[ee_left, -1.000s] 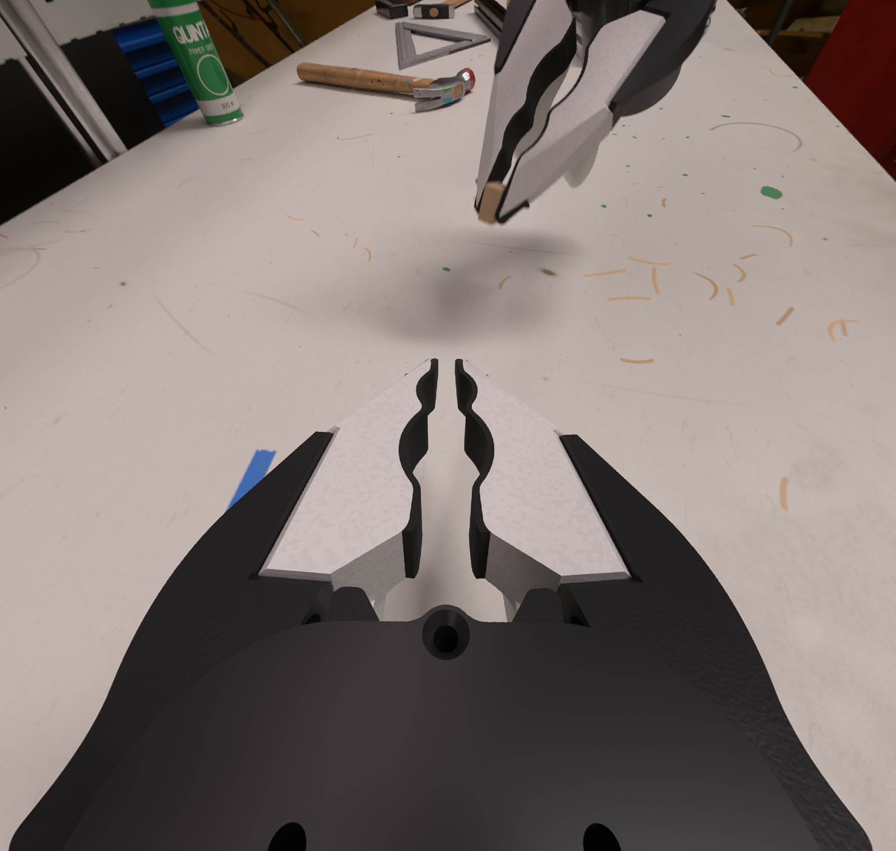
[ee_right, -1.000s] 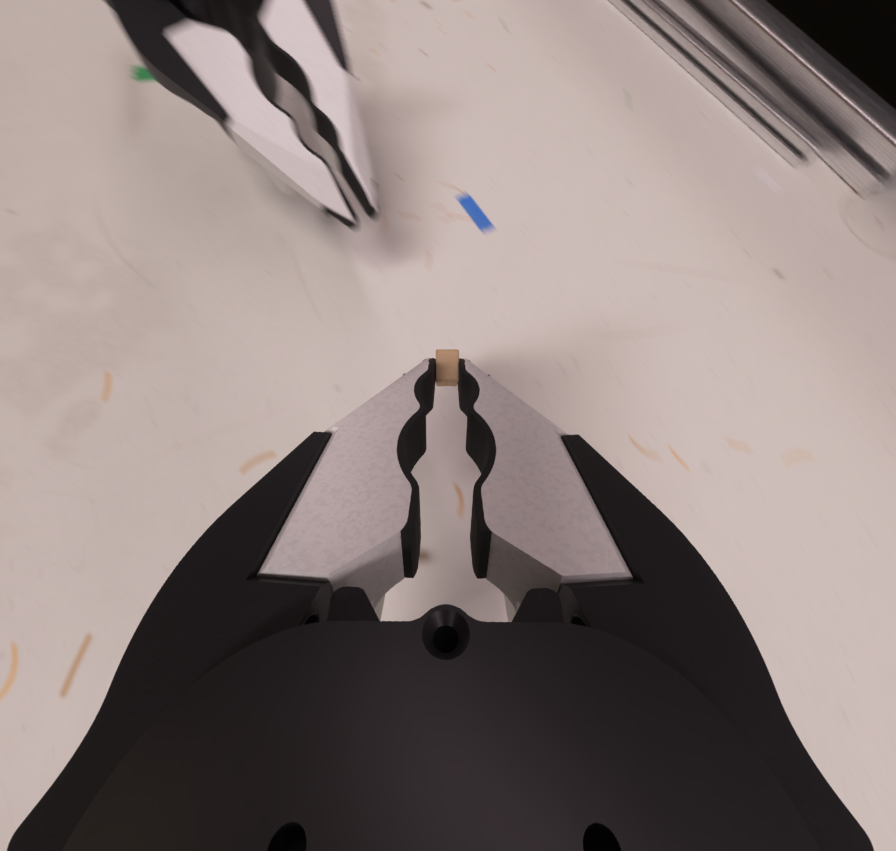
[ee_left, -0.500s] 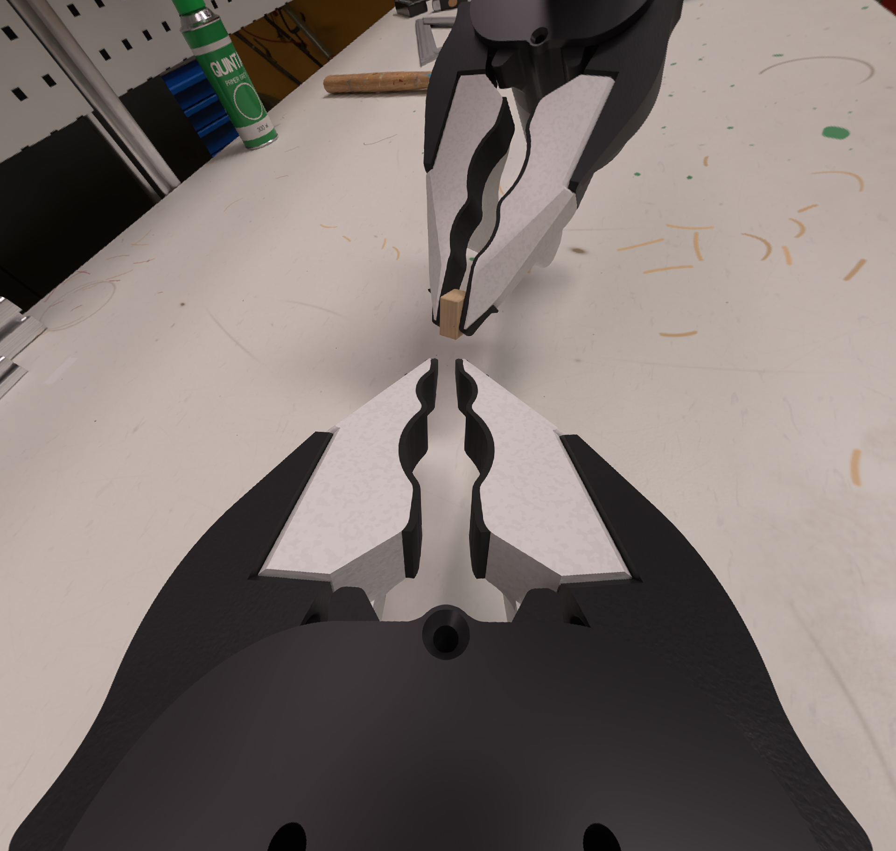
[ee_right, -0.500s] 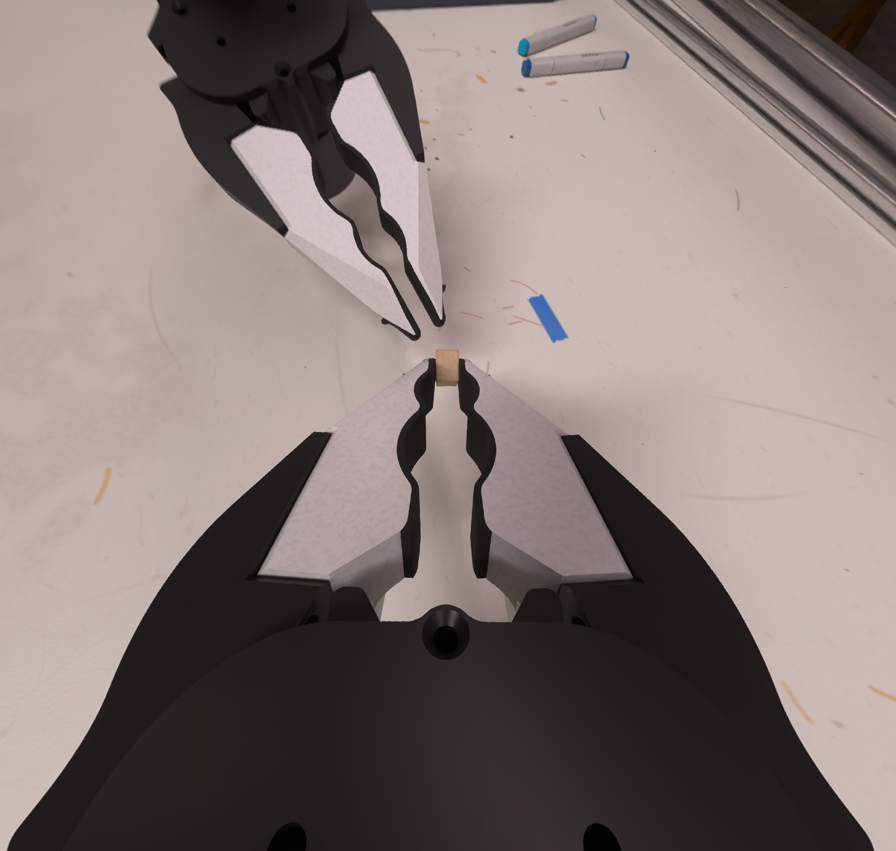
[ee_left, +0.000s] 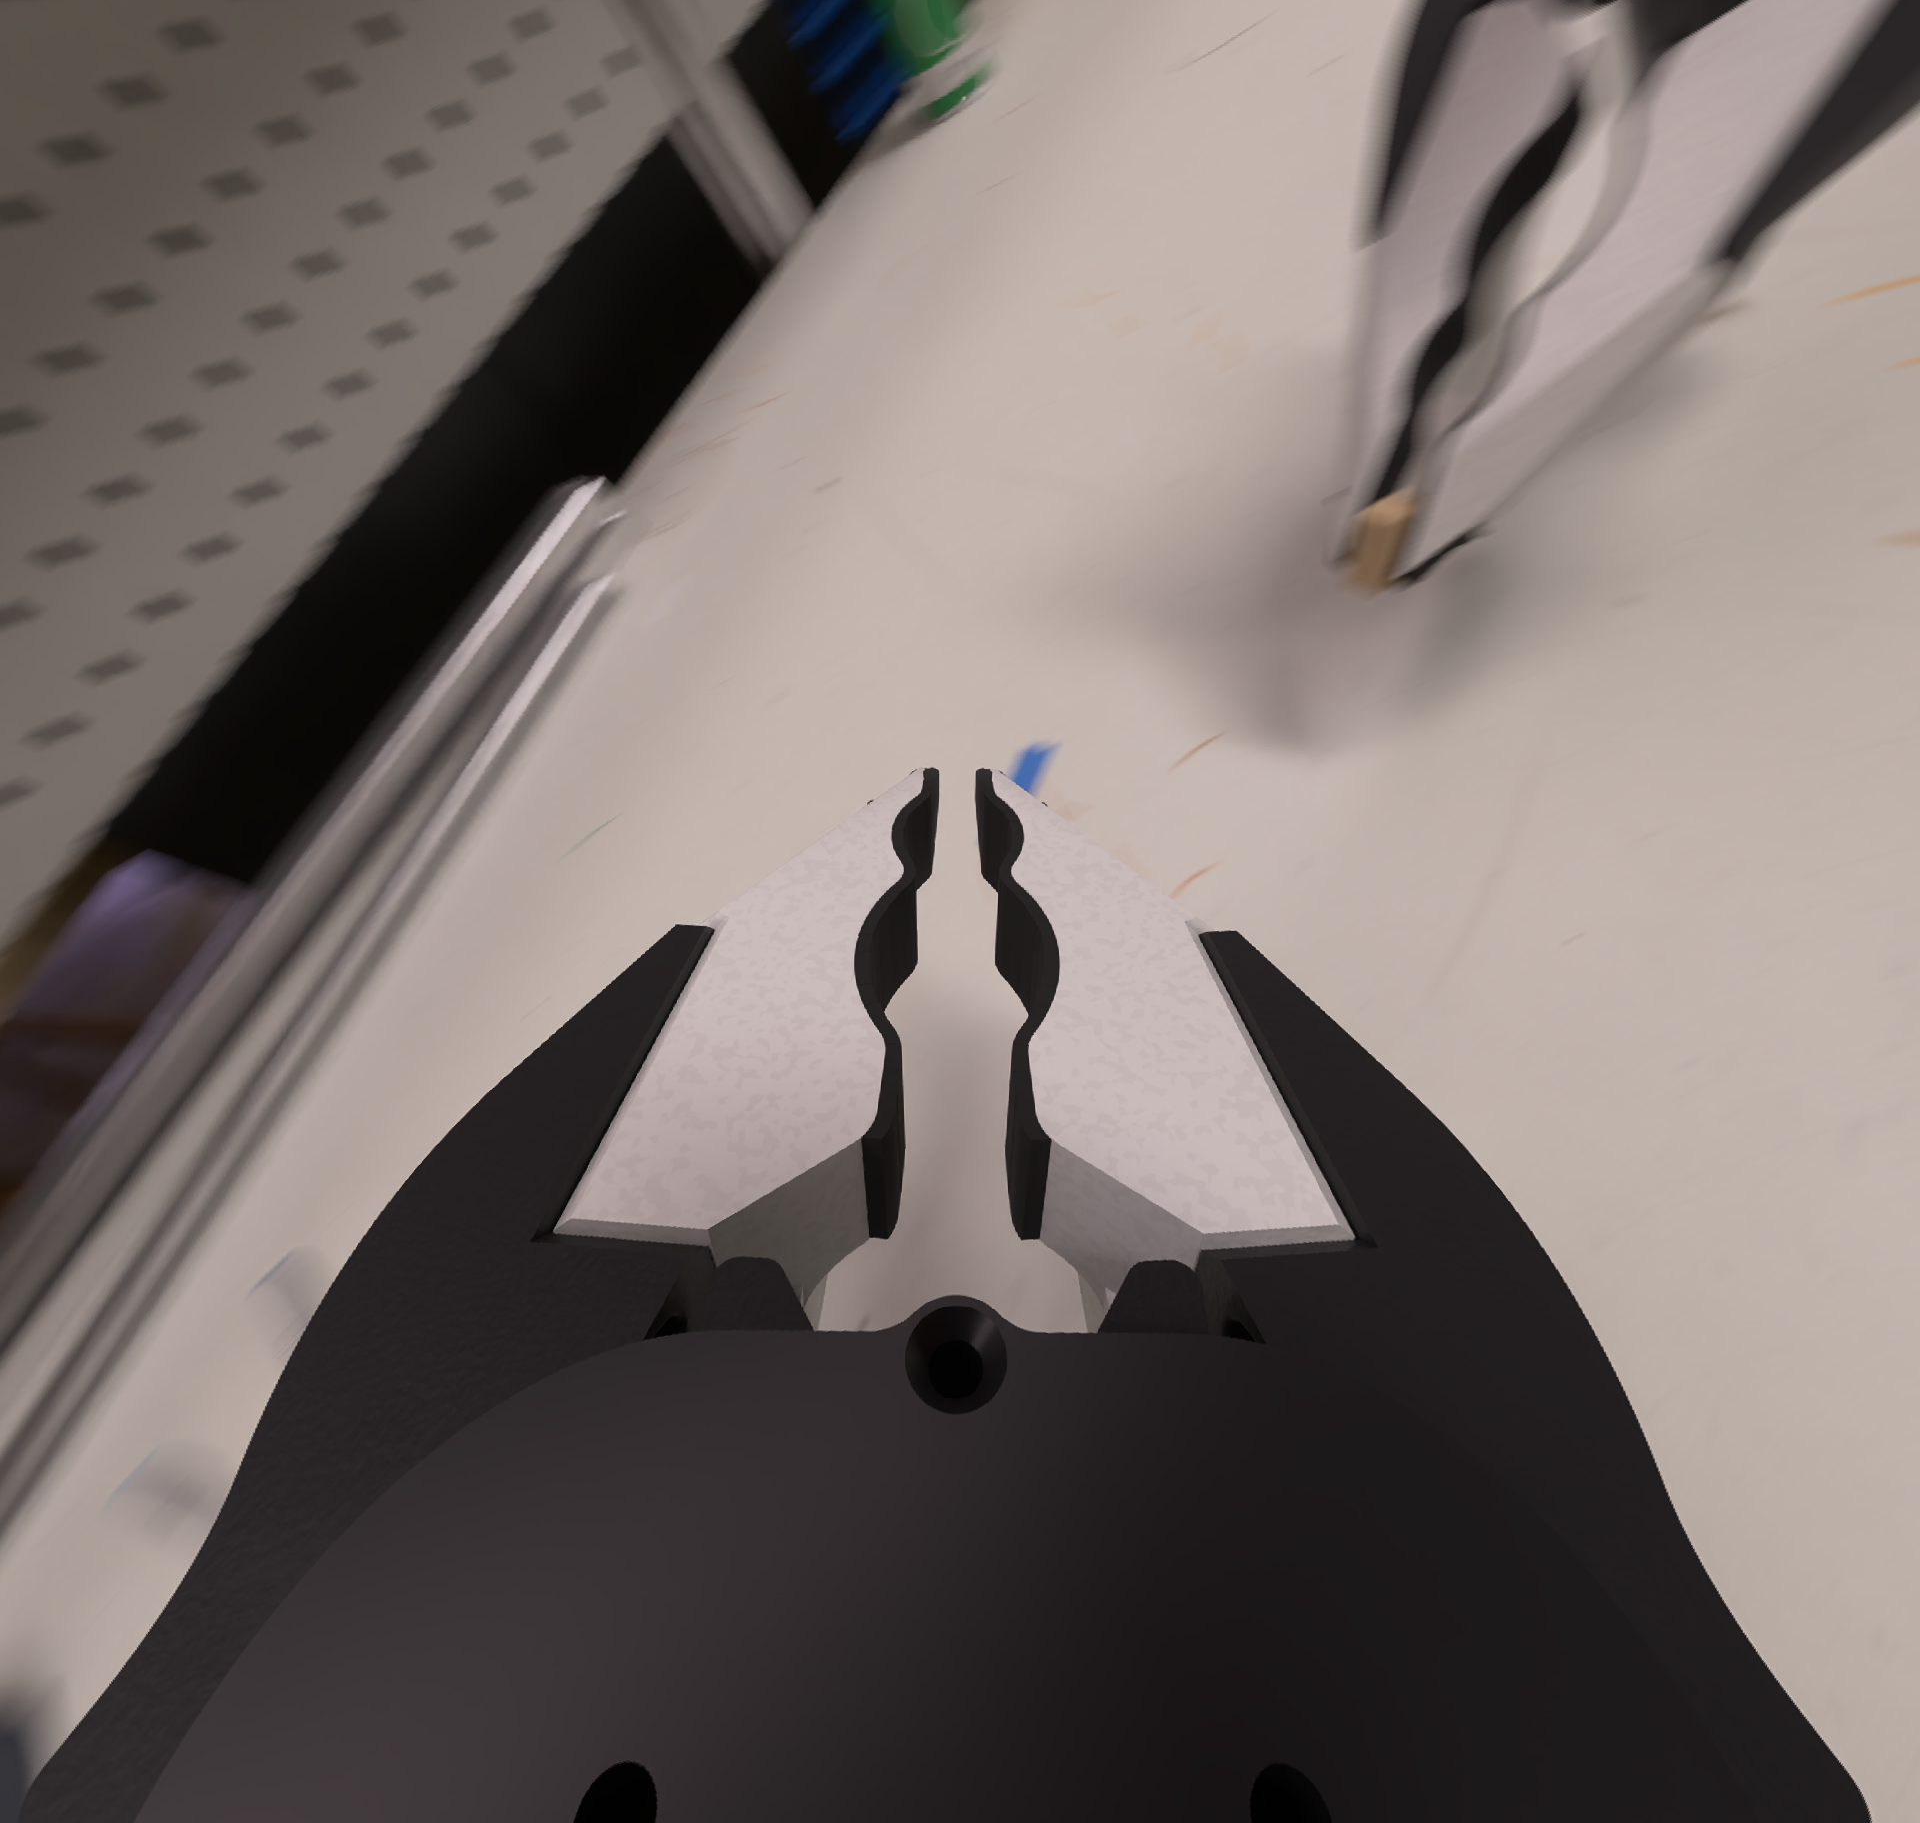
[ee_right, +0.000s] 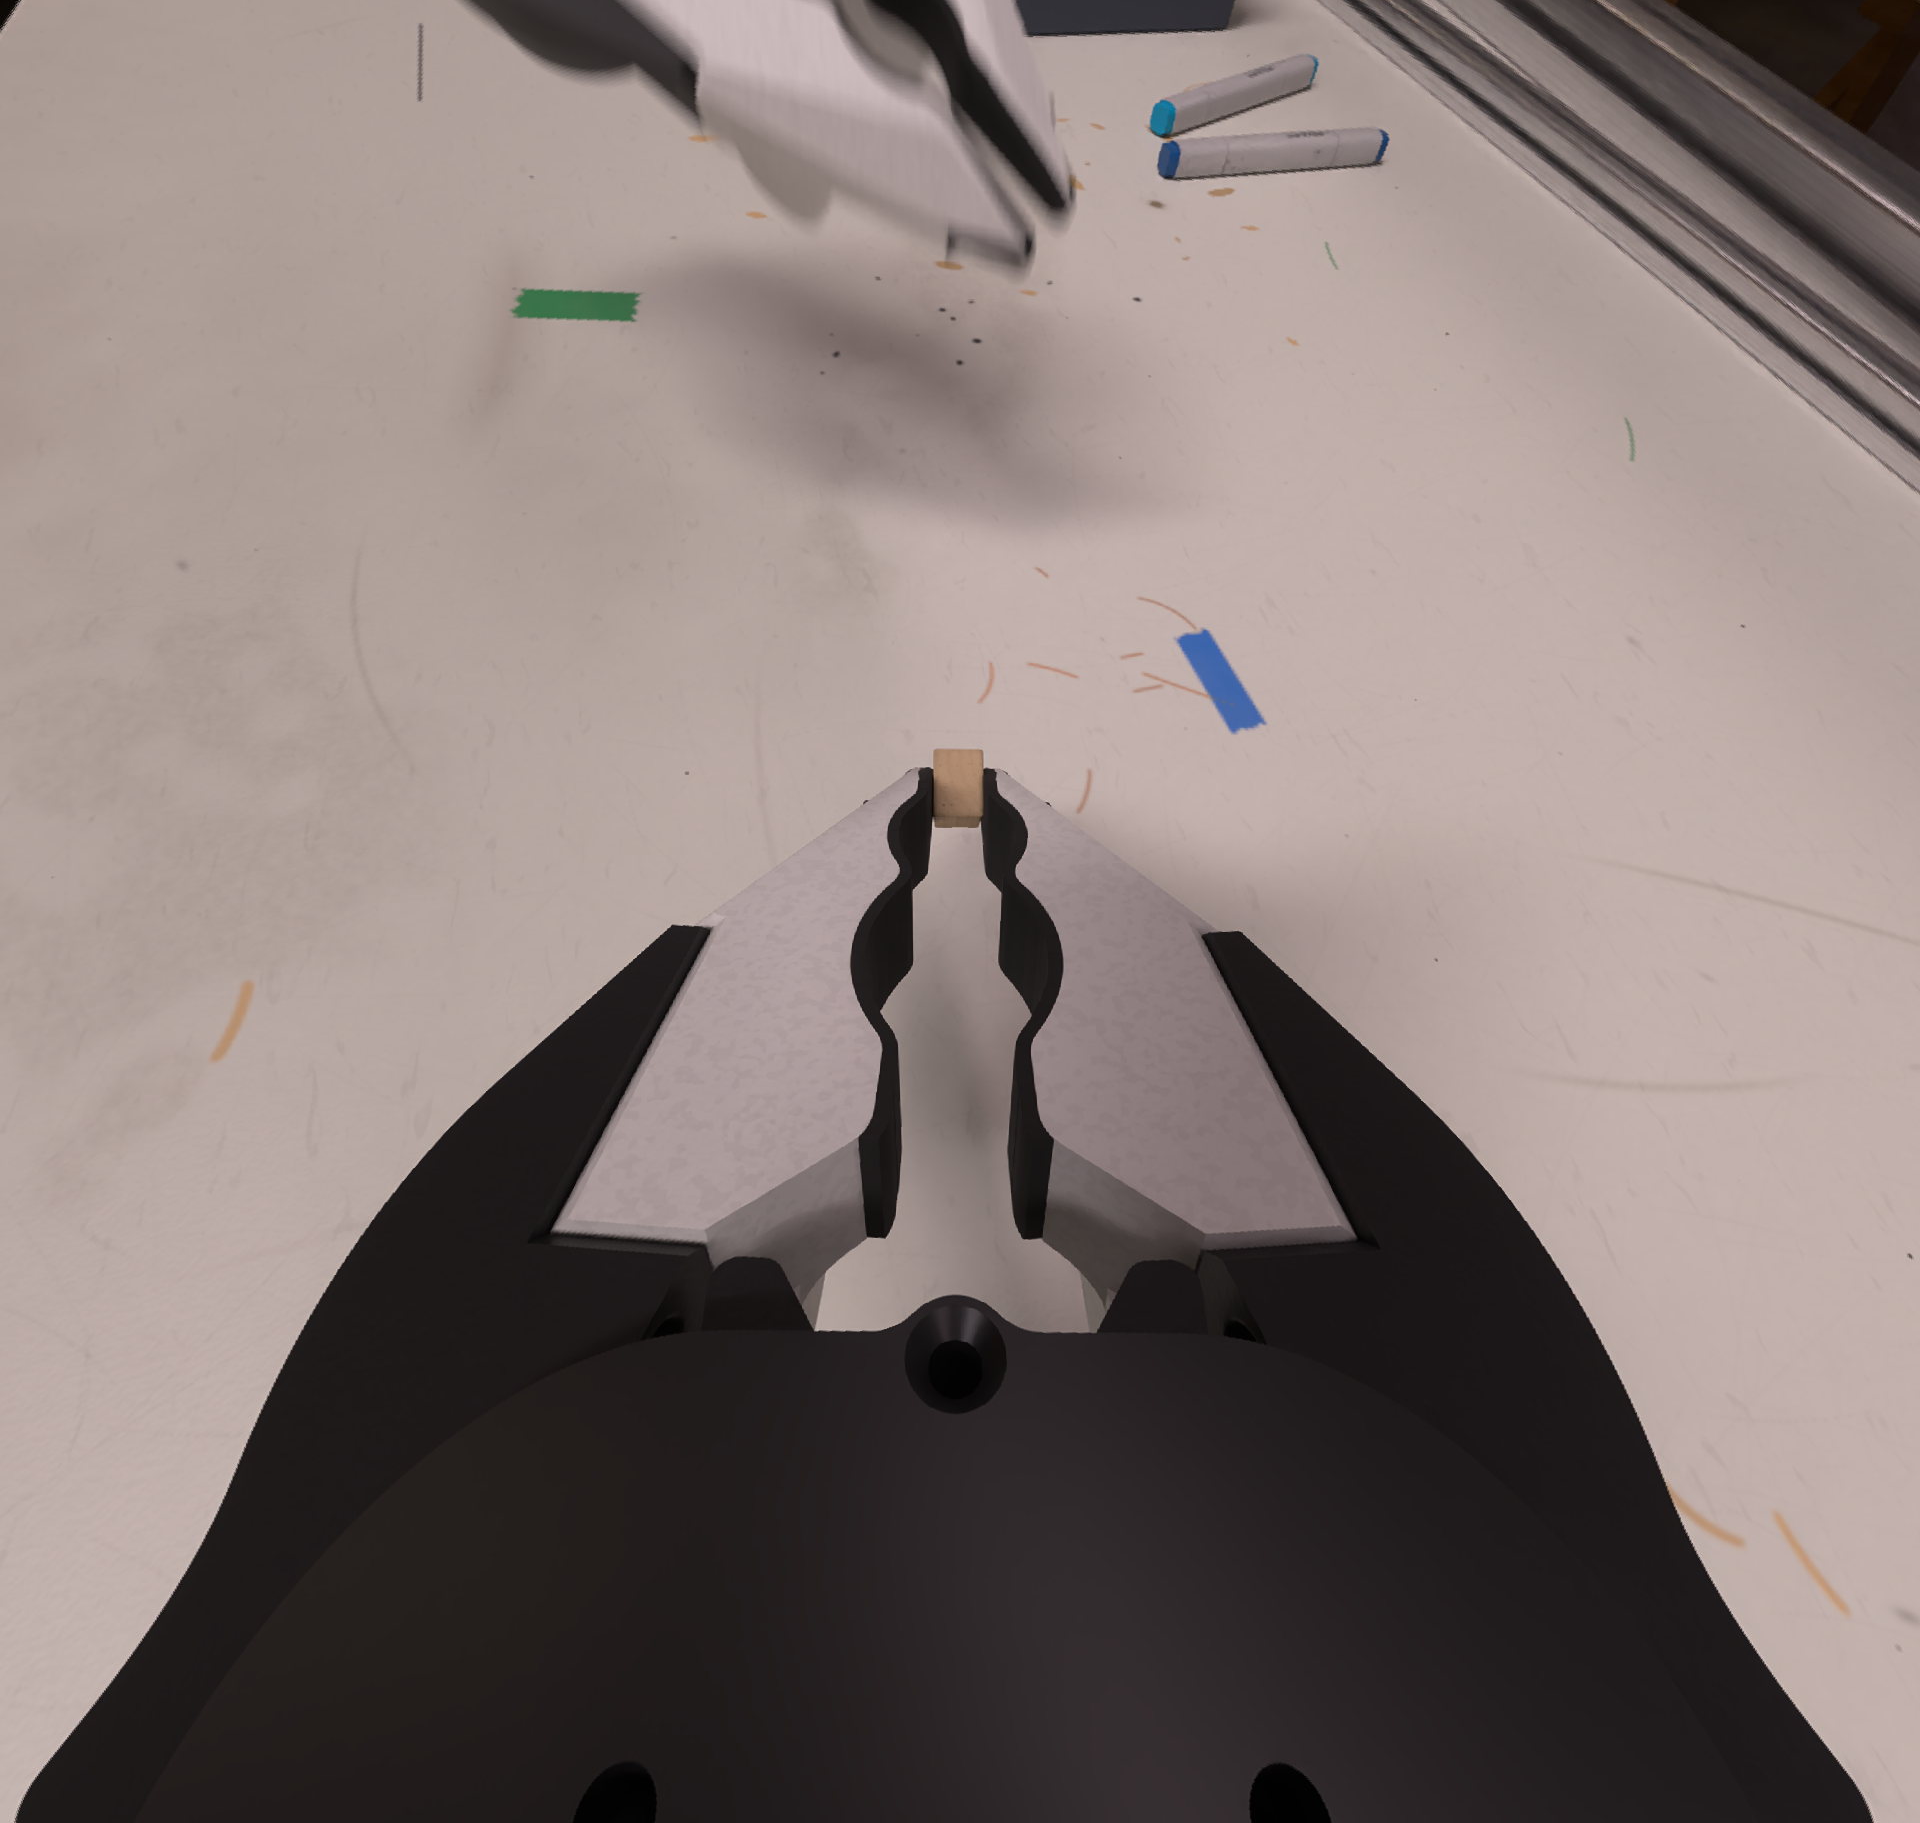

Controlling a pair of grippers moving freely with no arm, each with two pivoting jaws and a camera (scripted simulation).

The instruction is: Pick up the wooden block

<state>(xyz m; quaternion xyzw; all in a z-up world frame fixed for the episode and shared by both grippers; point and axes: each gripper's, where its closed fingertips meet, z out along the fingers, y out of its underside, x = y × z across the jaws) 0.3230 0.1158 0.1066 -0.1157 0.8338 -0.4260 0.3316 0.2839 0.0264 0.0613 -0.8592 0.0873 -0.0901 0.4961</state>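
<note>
My right gripper (ee_right: 957, 786) has its jaws clamped on the wooden block (ee_right: 957, 784), pinched at the very tips and held above the white tabletop (ee_right: 312, 734). My left gripper (ee_left: 956, 786) hangs empty, jaws nearly together with a thin slit between them. 2 markers (ee_right: 1273, 150) lie near the tabletop's railed edge, beyond a strip of blue tape (ee_right: 1219, 680).
</note>
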